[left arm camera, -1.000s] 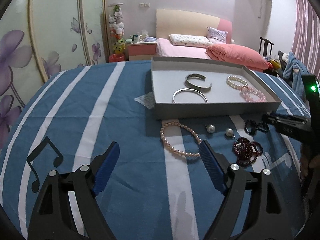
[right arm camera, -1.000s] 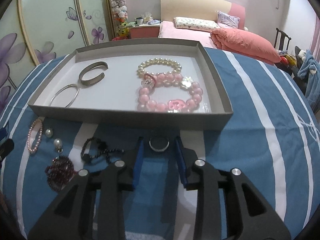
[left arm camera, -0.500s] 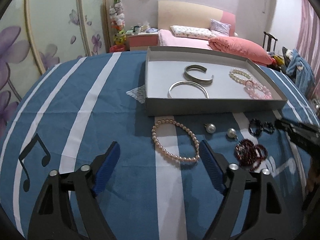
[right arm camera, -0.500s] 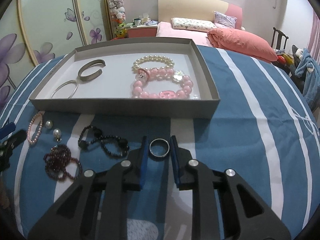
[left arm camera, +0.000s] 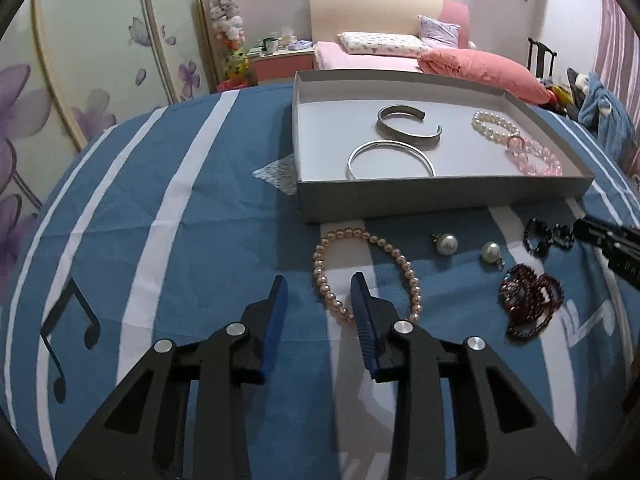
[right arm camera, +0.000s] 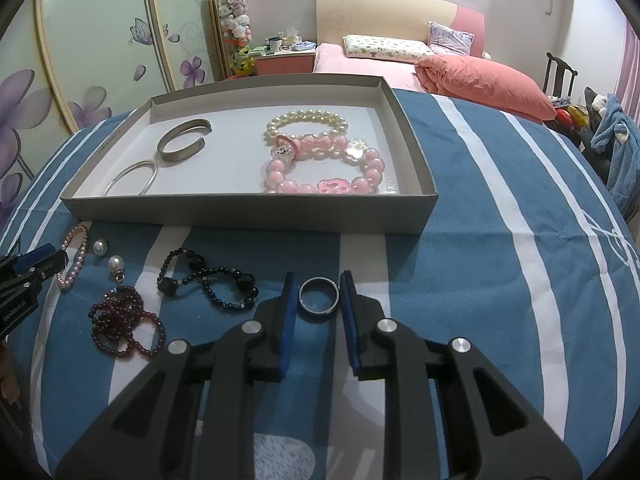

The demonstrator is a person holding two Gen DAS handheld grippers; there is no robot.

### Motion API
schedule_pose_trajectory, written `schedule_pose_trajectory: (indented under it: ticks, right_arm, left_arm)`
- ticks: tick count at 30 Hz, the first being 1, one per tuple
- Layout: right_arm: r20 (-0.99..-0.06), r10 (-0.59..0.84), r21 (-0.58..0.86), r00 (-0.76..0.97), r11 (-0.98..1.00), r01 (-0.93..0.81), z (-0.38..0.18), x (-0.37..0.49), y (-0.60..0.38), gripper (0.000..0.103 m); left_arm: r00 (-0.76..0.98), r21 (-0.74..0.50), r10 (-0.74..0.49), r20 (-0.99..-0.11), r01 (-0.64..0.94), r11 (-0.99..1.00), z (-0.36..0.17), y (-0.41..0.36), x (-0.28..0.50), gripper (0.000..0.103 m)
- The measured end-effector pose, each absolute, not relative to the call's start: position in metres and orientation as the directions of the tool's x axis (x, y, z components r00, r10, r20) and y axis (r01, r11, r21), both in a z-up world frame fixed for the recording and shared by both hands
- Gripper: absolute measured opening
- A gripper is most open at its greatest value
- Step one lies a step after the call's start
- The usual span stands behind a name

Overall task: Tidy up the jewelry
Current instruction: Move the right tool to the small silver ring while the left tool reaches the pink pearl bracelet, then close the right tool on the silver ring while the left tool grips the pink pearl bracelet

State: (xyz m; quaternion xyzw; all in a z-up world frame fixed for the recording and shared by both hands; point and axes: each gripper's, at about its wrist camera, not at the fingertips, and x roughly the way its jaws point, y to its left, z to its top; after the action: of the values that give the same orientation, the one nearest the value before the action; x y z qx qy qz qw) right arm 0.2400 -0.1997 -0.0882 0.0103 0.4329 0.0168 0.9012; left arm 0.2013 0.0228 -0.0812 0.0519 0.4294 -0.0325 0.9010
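A grey tray [left arm camera: 440,192] [right arm camera: 248,212] holds a silver cuff [left arm camera: 408,126], a thin silver bangle [left arm camera: 390,158], a white pearl bracelet [right arm camera: 308,120] and pink bead bracelets [right arm camera: 324,168]. On the blue cloth lie a pink pearl bracelet [left arm camera: 366,272], two pearl earrings [left arm camera: 446,244], a black bead bracelet [right arm camera: 208,280] and a dark red bead bracelet [right arm camera: 124,324]. My right gripper [right arm camera: 319,298] is shut on a silver ring [right arm camera: 319,300], which stands on edge between its pads. My left gripper [left arm camera: 318,300] is half closed and empty; its right finger [left arm camera: 362,304] is over the pink pearl bracelet's left side.
The striped blue cloth [left arm camera: 160,220] covers a round table. A bed [right arm camera: 400,60], a nightstand [right arm camera: 284,60] and wardrobe doors [right arm camera: 100,60] stand behind. The right gripper's tip [left arm camera: 604,236] shows at the right edge of the left wrist view.
My left gripper's jaws have narrowed from wide open and moved right toward the pink pearl bracelet. My right gripper has closed on the ring and drawn back from the tray.
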Motion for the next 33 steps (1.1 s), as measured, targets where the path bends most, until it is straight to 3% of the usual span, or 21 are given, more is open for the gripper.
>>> schedule_pose_trajectory:
  ticks: [7,18,27,33]
  right_arm:
    - [-0.780,0.039,0.033,0.625,0.999,-0.021,-0.088,0.240,-0.200,0.022]
    - [-0.780,0.038,0.038,0.624,0.999,-0.013,-0.088,0.238,-0.202,0.022]
    - [-0.779,0.048,0.074,0.626,0.997,0.016,-0.087,0.227,-0.208,0.022]
    - [-0.748,0.053,0.092,0.661,0.996,0.024,-0.076,0.216,-0.207,0.022]
  left_arm:
    - [0.628,0.070,-0.008,-0.778,0.100,0.993,-0.080,0.023,0.201,0.034]
    - [0.628,0.062,-0.032,-0.778,0.127,0.990,-0.079,0.016,0.199,0.007]
    - [0.620,-0.006,-0.077,-0.781,0.116,0.993,-0.076,0.025,0.198,0.006]
    - [0.665,-0.047,-0.118,-0.737,0.123,0.991,-0.064,0.025,0.188,0.006]
